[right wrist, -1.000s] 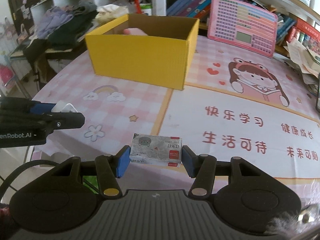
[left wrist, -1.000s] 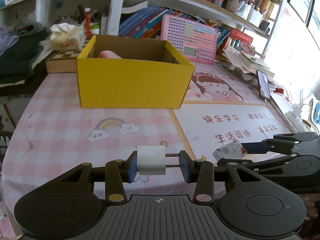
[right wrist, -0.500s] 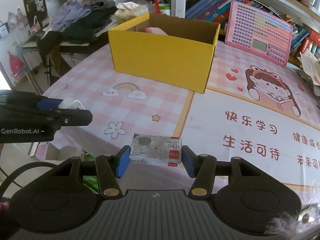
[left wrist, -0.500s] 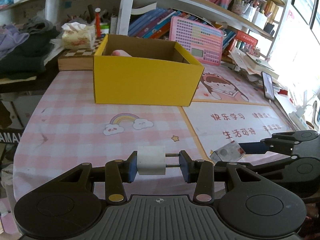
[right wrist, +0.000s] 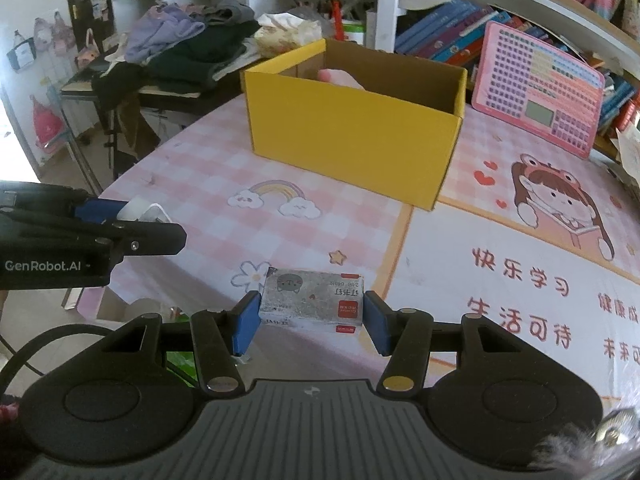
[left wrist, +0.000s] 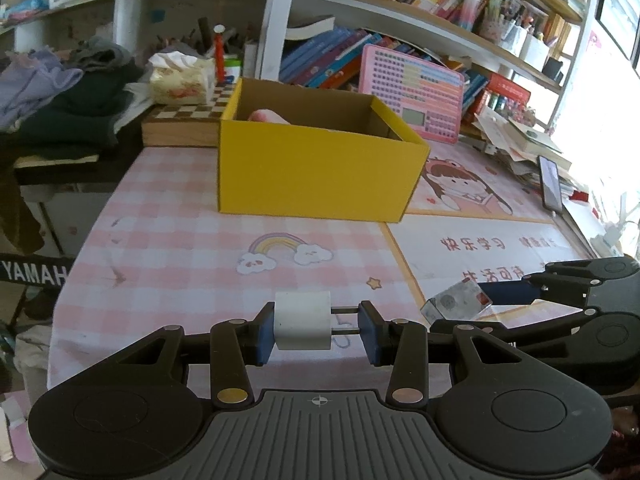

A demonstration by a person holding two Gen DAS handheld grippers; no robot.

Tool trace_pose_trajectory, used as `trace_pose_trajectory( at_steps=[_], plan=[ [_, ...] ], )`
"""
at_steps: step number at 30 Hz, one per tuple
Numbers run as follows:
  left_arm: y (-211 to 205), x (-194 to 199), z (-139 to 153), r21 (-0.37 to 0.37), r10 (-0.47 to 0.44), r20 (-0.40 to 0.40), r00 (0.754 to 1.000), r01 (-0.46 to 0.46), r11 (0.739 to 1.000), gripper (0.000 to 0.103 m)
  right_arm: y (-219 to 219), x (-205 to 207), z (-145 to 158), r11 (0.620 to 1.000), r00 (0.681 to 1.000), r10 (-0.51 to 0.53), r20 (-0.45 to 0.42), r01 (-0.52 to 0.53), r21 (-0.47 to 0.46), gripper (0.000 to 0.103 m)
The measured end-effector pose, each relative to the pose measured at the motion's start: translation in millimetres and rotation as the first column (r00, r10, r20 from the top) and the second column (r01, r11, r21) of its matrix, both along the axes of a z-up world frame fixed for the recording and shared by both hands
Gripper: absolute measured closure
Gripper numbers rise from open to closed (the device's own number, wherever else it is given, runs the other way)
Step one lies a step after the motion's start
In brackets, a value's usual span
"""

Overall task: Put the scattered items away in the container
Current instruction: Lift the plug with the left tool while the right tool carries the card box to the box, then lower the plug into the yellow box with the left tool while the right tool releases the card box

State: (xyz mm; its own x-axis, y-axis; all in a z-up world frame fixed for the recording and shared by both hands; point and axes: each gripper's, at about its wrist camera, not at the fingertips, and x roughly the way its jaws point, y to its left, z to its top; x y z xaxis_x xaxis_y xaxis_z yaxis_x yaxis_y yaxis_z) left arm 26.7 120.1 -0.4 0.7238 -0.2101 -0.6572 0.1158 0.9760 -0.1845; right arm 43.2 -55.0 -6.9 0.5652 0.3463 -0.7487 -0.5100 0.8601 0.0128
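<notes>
My left gripper (left wrist: 316, 330) is shut on a white plug adapter (left wrist: 303, 320), its two metal prongs against the right pad, held above the table's near edge. My right gripper (right wrist: 310, 320) is shut on a small grey staple box (right wrist: 314, 300) with a red label. The open yellow cardboard box (left wrist: 316, 176) stands farther back on the pink tablecloth, with a pink item (left wrist: 266, 116) inside. In the right wrist view the yellow box (right wrist: 352, 140) is ahead, and the left gripper (right wrist: 132, 226) with the adapter is at the left. In the left wrist view the right gripper (left wrist: 500, 300) holds the staple box at the right.
A pink toy keyboard (left wrist: 412, 98) leans against the bookshelf behind the box. A chessboard box (left wrist: 184, 124) with a tissue pack lies left of it, beside piled clothes (left wrist: 60, 96). A phone (left wrist: 551, 184) and papers lie at the right edge.
Both grippers have drawn back and risen with their items still held; the yellow box now looks farther away.
</notes>
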Motion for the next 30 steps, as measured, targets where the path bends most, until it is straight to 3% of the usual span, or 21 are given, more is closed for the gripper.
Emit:
trace_pose_trajectory(
  at_steps=[13,20,30],
  plan=[
    [8.6,19.9,7.4,0.008,0.044,0.041,0.998,-0.045,0.999,0.062,6.3,27.5,6.7,1.000,0.998,0.023,0.065,-0.024,0.010,0.051],
    [2.1,55.4,25.4,0.033,0.028,0.116,0.993,-0.032,0.999,0.062,1.6,62.2,24.3,0.999,0.991,0.026,0.134,-0.028,0.018,0.051],
    [-6.0,128.3,55.8,0.050,0.040,0.223,0.974,-0.053,0.997,0.062,-6.1,143.9,59.8,0.997,0.972,0.040,0.230,-0.055,0.057,0.051]
  ],
)
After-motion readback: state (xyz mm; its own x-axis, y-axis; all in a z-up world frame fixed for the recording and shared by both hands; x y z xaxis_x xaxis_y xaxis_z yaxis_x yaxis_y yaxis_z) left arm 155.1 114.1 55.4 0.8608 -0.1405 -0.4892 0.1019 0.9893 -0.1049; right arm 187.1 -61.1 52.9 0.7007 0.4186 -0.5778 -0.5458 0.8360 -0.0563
